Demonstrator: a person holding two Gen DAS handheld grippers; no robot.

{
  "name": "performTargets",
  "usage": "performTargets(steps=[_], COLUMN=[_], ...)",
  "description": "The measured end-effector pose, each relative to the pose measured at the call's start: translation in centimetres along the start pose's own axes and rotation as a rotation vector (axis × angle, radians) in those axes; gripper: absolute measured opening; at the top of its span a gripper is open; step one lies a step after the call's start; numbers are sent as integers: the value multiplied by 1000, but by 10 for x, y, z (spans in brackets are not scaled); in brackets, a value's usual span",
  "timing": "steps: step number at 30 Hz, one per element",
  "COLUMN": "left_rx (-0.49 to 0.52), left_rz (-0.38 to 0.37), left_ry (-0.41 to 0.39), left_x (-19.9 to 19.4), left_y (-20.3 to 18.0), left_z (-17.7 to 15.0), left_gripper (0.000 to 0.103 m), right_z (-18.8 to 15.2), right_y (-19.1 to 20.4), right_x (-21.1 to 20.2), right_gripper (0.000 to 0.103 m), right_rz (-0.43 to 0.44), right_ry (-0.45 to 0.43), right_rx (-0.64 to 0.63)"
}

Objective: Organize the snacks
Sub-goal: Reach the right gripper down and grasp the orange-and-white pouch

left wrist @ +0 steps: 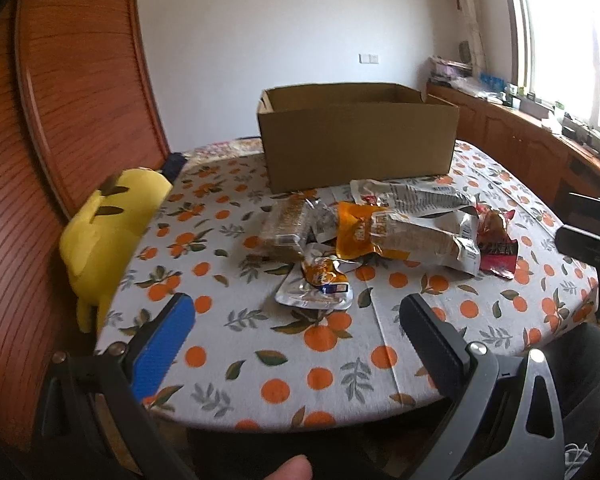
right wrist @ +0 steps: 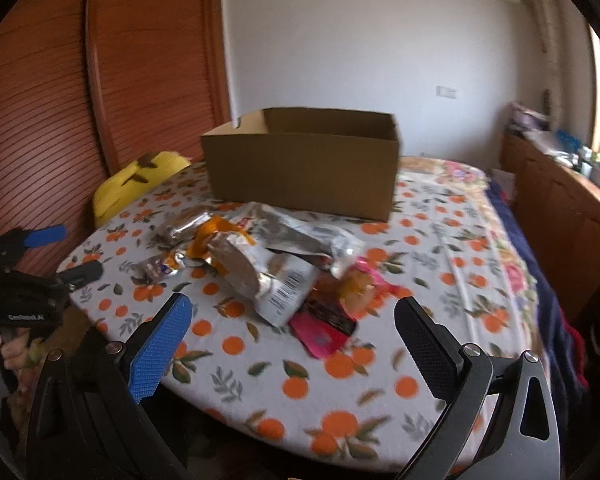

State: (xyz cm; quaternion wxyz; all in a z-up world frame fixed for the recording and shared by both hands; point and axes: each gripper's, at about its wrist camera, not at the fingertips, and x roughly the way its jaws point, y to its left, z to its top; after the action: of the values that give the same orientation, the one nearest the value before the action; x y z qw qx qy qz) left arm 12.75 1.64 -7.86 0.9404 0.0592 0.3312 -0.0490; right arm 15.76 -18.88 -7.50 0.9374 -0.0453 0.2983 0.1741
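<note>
Left gripper (left wrist: 296, 312): fingers spread wide, holding nothing, poised above the near edge of the table (left wrist: 236, 392), short of the snacks. Right gripper (right wrist: 292, 316): fingers likewise wide apart and empty, hovering before the pile of snack packets (right wrist: 268, 264). One cardboard box (left wrist: 360, 140), open-topped, stands on the table just behind the pile; its interior is hidden from both views. Snacks: one heap at table centre, roughly six or seven packets, overlapping so the exact count cannot be told; among them an orange packet (left wrist: 360, 232), a silver pouch (left wrist: 312, 300) nearest the left gripper, and a pink-red packet (right wrist: 320, 332) at the right side. One yellow plush toy (left wrist: 108, 232) lies at the table's left edge, partly cut off. The right wrist view is motion-blurred.
</note>
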Motion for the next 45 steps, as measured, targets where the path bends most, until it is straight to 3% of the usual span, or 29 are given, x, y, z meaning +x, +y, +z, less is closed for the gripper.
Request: performTargets(steps=[13,24,33,38,45], left_rx=[10,27,2,-11,-19], left_rz=[-130,-179,-208,-208,-225], left_ry=[84,151,162,159,156], left_x=[41,75,95,97,98], left_y=[16,26,34,39,39], left_z=[20,23,20,19,20], left_gripper=[100,99,99,99,99], right_z=[27,45,48,42,36], right_y=[14,26,40,55,50], right_x=[82,140,166,162,178], right_gripper=[93,84,79,67,65], right_rz=[179,255,233,230,222], right_ry=[147,297,368,392,432], right_rx=[-118,-229,-351,-437,-419])
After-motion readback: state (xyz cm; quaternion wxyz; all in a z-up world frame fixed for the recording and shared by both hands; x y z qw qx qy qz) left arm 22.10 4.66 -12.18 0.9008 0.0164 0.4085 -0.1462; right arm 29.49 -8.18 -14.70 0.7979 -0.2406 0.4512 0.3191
